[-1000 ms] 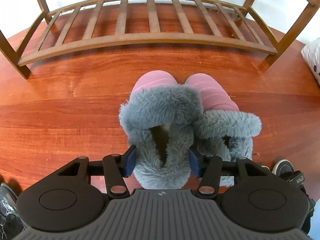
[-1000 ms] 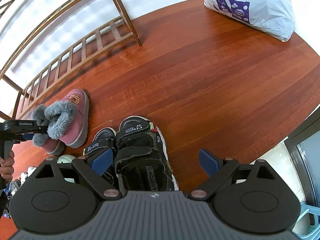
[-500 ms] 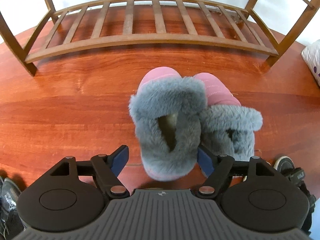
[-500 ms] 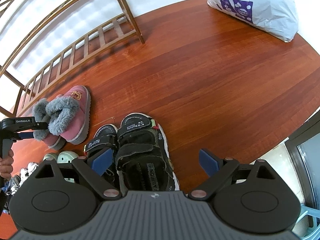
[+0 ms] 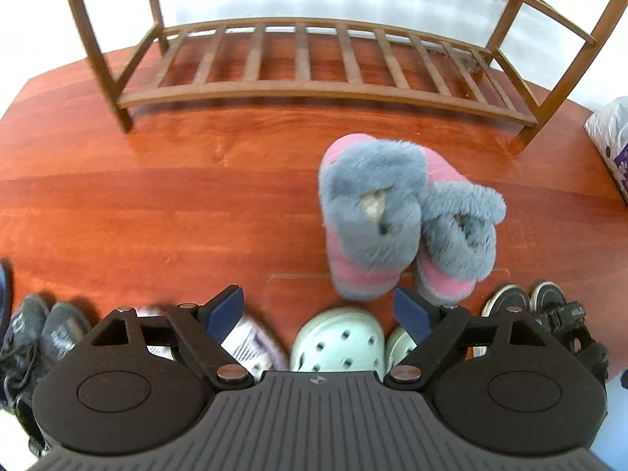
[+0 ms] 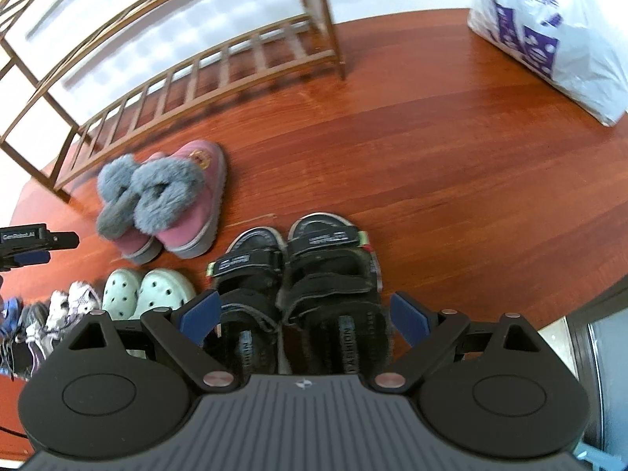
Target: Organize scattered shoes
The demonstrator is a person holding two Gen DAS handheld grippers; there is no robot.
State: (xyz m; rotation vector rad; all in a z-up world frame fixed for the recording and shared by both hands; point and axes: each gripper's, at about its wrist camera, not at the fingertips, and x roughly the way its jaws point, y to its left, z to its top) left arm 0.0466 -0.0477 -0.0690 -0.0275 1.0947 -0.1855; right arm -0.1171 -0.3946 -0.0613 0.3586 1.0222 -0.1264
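A pair of pink slippers with grey fur (image 5: 396, 216) (image 6: 165, 200) stands side by side on the wooden floor, in front of the slatted wooden shoe rack (image 5: 314, 74) (image 6: 196, 62). My left gripper (image 5: 320, 314) is open and empty, drawn back from the slippers and above pale green clogs (image 5: 339, 339). My right gripper (image 6: 302, 316) hangs open and empty over a pair of black strap sandals (image 6: 298, 274). The left gripper's tip (image 6: 35, 241) shows at the left edge of the right wrist view.
A row of shoes lines the near floor: dark sneakers (image 5: 31, 333), white-purple sneakers (image 5: 251, 343) (image 6: 70, 306), green clogs (image 6: 151, 286), black sandals (image 5: 549, 314). A white and purple plastic bag (image 6: 549, 35) (image 5: 612, 141) lies at the right. Bare floor lies between shoes and rack.
My left gripper let go of the left pink slipper, opened wide and pulled back and up. The right gripper rose and drew back a little over the sandals.
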